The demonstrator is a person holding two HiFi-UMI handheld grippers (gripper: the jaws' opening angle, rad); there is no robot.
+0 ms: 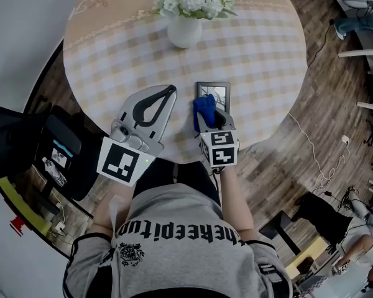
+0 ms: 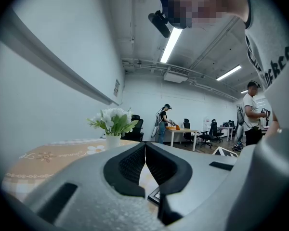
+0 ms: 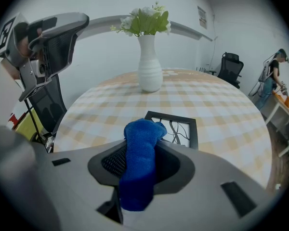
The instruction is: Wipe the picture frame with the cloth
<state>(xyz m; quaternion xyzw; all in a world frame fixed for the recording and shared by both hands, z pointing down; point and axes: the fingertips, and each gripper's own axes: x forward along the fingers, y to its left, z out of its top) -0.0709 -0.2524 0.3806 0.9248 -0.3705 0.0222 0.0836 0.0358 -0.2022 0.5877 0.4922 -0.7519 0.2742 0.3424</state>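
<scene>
A small black picture frame (image 1: pixel 214 94) lies flat on the checked round table (image 1: pixel 112 54), near its front edge. My right gripper (image 1: pixel 206 114) is shut on a blue cloth (image 1: pixel 202 108), which bunches over the frame's near left corner. In the right gripper view the cloth (image 3: pixel 139 160) stands up between the jaws, just short of the frame (image 3: pixel 177 125). My left gripper (image 1: pixel 171 90) hovers left of the frame, jaws together and holding nothing. From the left gripper view its tips (image 2: pixel 145 146) meet, and a corner of the frame (image 2: pixel 154 195) peeks out below.
A white vase of white flowers (image 1: pixel 185 17) stands at the middle back of the table, also visible in the right gripper view (image 3: pixel 149 69). A black chair (image 1: pixel 59 148) stands left of the table. People and desks (image 2: pixel 180 129) are farther off in the room.
</scene>
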